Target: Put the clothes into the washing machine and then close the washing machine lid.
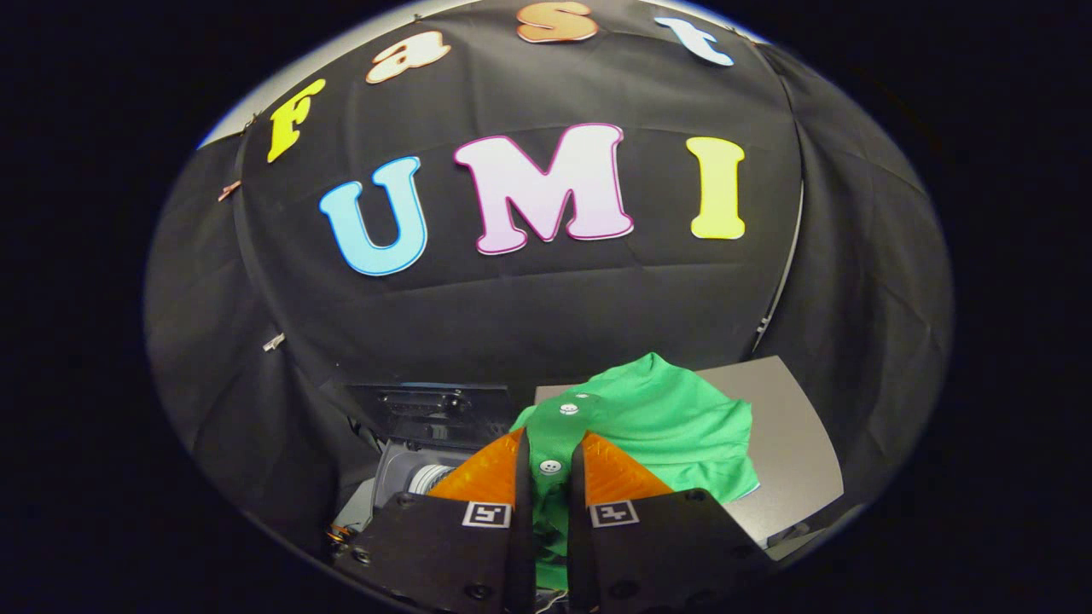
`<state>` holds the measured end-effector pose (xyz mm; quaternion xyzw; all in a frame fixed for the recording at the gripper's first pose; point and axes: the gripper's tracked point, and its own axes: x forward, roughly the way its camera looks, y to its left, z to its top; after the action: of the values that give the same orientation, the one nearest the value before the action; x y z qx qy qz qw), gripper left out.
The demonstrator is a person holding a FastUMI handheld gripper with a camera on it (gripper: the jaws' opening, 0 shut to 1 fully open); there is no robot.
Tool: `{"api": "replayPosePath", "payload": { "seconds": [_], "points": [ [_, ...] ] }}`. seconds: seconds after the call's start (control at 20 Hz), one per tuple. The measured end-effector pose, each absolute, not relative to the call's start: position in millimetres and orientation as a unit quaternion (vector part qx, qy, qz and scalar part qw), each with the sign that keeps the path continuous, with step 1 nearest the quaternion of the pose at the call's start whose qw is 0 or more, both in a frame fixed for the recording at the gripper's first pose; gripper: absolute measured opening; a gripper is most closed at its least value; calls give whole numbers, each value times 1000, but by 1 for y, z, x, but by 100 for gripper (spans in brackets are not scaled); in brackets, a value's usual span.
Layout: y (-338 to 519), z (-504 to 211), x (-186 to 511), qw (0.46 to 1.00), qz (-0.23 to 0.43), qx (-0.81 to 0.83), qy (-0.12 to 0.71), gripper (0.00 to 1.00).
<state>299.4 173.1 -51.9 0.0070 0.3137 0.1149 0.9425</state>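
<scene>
Gripper (550,456) clamps green shirt (674,426), button placket running lengthwise between fingers.

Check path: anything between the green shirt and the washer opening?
Nothing visible. The gripper is shut on the green shirt's button strip, the rest lying on the grey surface. The washing machine sits just beside it, lid raised.
</scene>
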Motion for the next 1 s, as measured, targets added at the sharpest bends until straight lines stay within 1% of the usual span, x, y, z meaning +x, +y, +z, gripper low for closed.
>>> {"api": "replayPosePath", "payload": {
  "seconds": [0.15, 0.35, 0.4, 0.55, 0.75, 1.0],
  "points": [
    [186, -69, 300, 940, 113, -14, 322, 19],
    [189, -75, 308, 940, 107, 4, 323, 19],
    [185, -82, 308, 941, 104, 5, 321, 9],
    [188, -91, 306, 934, 111, 23, 338, 9],
    [202, -65, 306, 940, 129, 30, 315, 9],
    [246, -25, 301, 946, 154, 32, 285, 9]
  ]
}}
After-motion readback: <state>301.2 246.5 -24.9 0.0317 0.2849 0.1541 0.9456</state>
